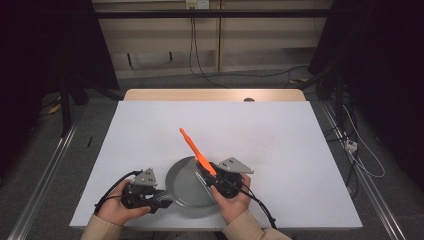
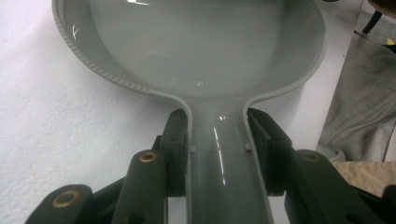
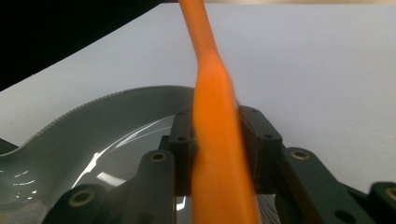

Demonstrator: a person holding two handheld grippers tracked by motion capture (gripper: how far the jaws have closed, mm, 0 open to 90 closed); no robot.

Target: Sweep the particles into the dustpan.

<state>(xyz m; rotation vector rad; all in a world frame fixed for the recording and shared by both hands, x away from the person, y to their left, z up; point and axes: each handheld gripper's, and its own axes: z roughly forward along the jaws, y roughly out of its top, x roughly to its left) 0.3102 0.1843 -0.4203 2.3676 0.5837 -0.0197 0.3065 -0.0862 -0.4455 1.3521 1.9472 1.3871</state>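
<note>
A grey pan point(image 1: 187, 185) lies on the white table point(image 1: 270, 135) near its front edge. My left gripper point(image 1: 159, 200) is shut on the pan's handle point(image 2: 224, 163), one black pad pressed against each side of it. My right gripper point(image 1: 210, 179) hovers over the pan's right side and is shut on an orange utensil point(image 1: 196, 151). The utensil's handle point(image 3: 215, 116) rises up and to the left from between the jaws. The pan's grey bowl point(image 2: 201, 42) holds nothing in the left gripper view. The utensil's lower end is hidden by the jaws.
Bare white table surface stretches to the back, left and right of the pan. The table's right edge point(image 2: 343, 60) runs close to the pan in the left gripper view. Cables point(image 1: 350, 145) lie on the floor to the right of the table.
</note>
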